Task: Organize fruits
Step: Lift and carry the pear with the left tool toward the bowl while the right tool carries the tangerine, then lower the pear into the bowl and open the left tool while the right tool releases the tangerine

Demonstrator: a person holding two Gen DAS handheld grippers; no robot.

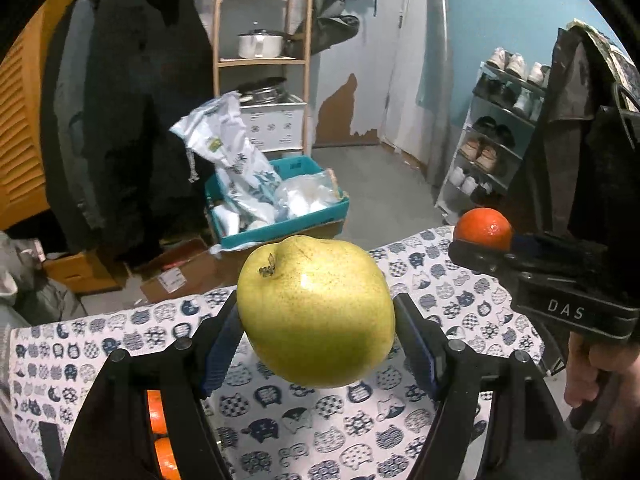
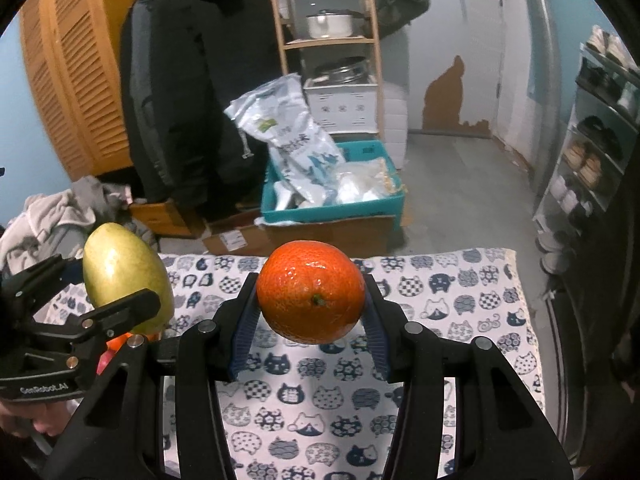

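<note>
My left gripper (image 1: 316, 320) is shut on a yellow-green pear (image 1: 316, 312) and holds it above the cat-print cloth (image 1: 320, 420). My right gripper (image 2: 310, 300) is shut on an orange (image 2: 310, 292) and holds it above the same cloth (image 2: 440, 320). In the left wrist view the right gripper (image 1: 516, 252) shows at the right with the orange (image 1: 482, 228). In the right wrist view the left gripper (image 2: 112, 296) shows at the left with the pear (image 2: 120, 272). More orange fruit (image 1: 158, 432) shows low down behind my left finger, mostly hidden.
Beyond the table's far edge, on the floor, stand a teal crate (image 1: 280, 200) with bags, cardboard boxes (image 1: 180, 272), a wooden shelf (image 1: 260, 60) with pots and a hanging dark coat (image 1: 120, 120). A shoe rack (image 1: 488, 140) stands at the right.
</note>
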